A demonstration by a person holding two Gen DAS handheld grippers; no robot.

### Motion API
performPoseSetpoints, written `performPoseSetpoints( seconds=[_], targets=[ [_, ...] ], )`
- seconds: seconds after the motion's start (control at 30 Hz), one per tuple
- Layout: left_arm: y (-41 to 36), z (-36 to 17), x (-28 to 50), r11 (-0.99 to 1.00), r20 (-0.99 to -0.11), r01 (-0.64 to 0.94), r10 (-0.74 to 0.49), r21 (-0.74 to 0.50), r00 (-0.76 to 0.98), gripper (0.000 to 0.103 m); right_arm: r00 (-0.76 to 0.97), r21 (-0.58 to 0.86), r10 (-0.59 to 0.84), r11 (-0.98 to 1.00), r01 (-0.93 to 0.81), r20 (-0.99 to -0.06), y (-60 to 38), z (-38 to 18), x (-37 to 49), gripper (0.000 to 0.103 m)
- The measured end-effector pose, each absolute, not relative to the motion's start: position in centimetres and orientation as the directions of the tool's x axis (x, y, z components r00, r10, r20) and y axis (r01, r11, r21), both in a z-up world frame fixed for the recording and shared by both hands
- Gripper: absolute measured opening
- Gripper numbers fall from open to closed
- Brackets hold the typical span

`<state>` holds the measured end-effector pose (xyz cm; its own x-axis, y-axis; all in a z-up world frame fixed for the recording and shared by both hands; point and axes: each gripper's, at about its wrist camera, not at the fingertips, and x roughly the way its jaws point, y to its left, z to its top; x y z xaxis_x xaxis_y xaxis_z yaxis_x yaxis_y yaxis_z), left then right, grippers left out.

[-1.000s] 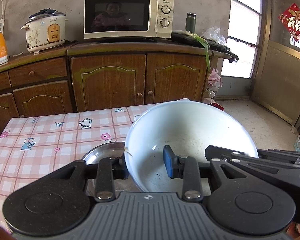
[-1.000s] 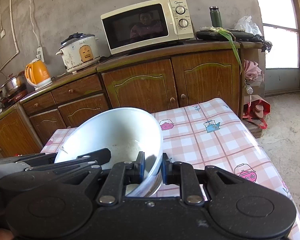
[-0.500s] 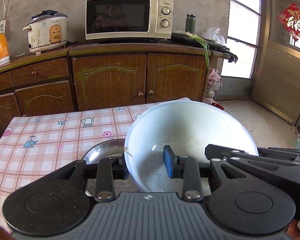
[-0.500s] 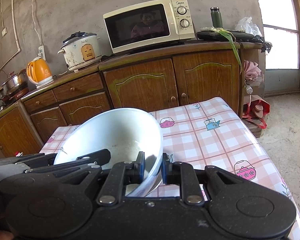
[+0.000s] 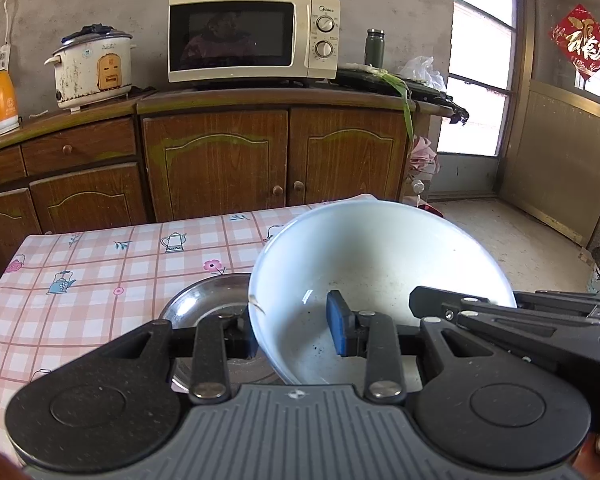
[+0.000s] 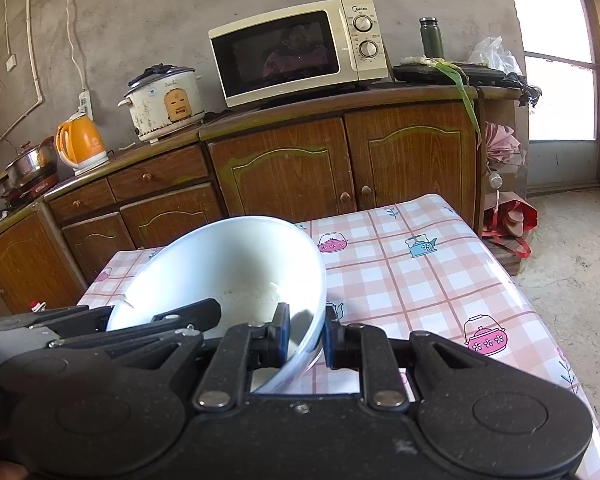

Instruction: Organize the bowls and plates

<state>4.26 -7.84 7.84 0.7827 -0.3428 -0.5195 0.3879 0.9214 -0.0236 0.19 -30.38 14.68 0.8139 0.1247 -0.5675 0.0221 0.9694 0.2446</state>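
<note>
A large white bowl [image 5: 380, 264] is held tilted above the table by both grippers. My left gripper [image 5: 294, 330] straddles its left rim, one finger outside and the blue pad inside, with a gap at the rim. My right gripper [image 6: 306, 336] is shut on the bowl's [image 6: 228, 268] right rim. A shiny steel bowl [image 5: 204, 304] sits on the table under the white bowl's left side. The right gripper's body [image 5: 540, 320] shows at the right of the left wrist view.
The table has a pink checked cloth [image 6: 420, 272] with teapot prints. Beyond it stand wooden cabinets [image 5: 220, 160] with a microwave [image 5: 252, 36], a rice cooker [image 5: 94, 66] and an orange kettle [image 6: 80, 142]. Bare floor [image 6: 572, 240] lies right of the table.
Both grippers and the white bowl have lifted and pulled back slightly from the cabinets. The grip on the bowl is unchanged.
</note>
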Motion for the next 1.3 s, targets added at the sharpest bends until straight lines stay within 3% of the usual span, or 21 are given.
performPoseSetpoints(
  seconds=[1.3],
  targets=[
    [-6.4, 7.4, 1.4, 0.921, -0.515, 0.389, -0.346, -0.025, 0.785, 0.033, 0.814, 0.240, 0.144, 0.971, -0.006, -0.563, -29.6, 14.8, -2.7, 0.022]
  ],
)
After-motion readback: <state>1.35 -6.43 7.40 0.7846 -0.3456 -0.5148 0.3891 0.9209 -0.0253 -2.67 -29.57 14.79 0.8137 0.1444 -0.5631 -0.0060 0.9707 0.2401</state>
